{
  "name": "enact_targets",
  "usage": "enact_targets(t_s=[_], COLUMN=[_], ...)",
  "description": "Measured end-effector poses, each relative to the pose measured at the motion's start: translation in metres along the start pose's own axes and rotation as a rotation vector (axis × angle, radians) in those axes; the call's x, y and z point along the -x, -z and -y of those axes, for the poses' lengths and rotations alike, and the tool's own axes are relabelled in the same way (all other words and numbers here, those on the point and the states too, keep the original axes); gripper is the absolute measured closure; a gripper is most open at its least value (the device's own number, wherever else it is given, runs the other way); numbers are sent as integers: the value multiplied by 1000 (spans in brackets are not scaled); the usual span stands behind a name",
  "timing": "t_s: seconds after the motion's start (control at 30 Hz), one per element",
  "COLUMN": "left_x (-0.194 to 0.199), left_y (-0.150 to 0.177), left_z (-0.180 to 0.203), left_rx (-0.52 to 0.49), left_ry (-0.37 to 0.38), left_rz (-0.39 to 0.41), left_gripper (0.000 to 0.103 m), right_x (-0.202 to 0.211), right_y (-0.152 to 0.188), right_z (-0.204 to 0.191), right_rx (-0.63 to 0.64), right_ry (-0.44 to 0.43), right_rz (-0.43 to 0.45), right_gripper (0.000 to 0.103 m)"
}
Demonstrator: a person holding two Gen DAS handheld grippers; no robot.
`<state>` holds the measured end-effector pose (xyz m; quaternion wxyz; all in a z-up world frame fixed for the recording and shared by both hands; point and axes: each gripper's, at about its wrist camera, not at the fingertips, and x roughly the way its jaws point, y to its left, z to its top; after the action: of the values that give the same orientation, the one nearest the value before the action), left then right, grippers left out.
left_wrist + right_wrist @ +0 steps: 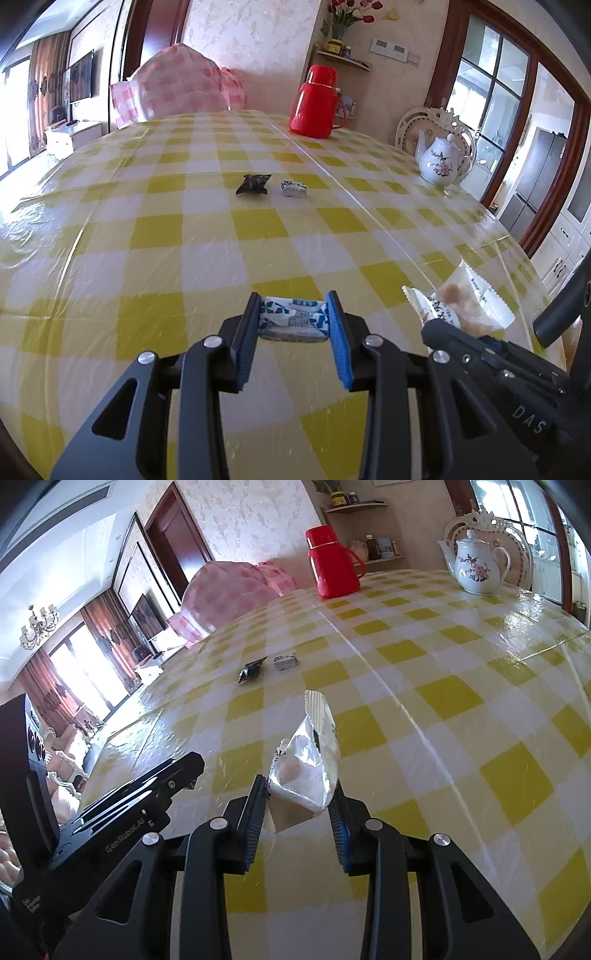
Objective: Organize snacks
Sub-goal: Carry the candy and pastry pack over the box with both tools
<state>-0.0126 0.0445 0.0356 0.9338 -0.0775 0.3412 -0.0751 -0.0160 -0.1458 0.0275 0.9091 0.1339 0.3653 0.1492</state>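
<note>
Our left tool pinches a blue-and-white candy; our right tool grips a clear snack pouch above the desk.

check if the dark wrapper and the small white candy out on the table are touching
Apart. The left wrist view shows checked cloth between the dark wrapper and the small white candy.

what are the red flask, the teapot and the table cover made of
Red flask: likely plastic, evenly coloured with a soft sheen. Teapot: looks like glazed ceramic, white and glossy, with painted flowers. Table cover: checked cloth apparently under clear plastic film, given its glare and creases.
</note>
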Motion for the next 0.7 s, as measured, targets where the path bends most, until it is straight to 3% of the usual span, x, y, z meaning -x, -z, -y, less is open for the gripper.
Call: enact_targets(t_s=[0.3, 0.7], left_x=[49, 122], left_y=[26, 61], left_z=[-14, -54], left_rx=[15, 26], left_ry=[-59, -161], left_rz=[19, 59], left_gripper=[67, 67], right_x=[21, 41], right_y=[21, 55], right_z=[-18, -71], right_rx=[1, 116], right_ry=[-69, -178], right_rz=[-11, -46], right_gripper=[70, 70])
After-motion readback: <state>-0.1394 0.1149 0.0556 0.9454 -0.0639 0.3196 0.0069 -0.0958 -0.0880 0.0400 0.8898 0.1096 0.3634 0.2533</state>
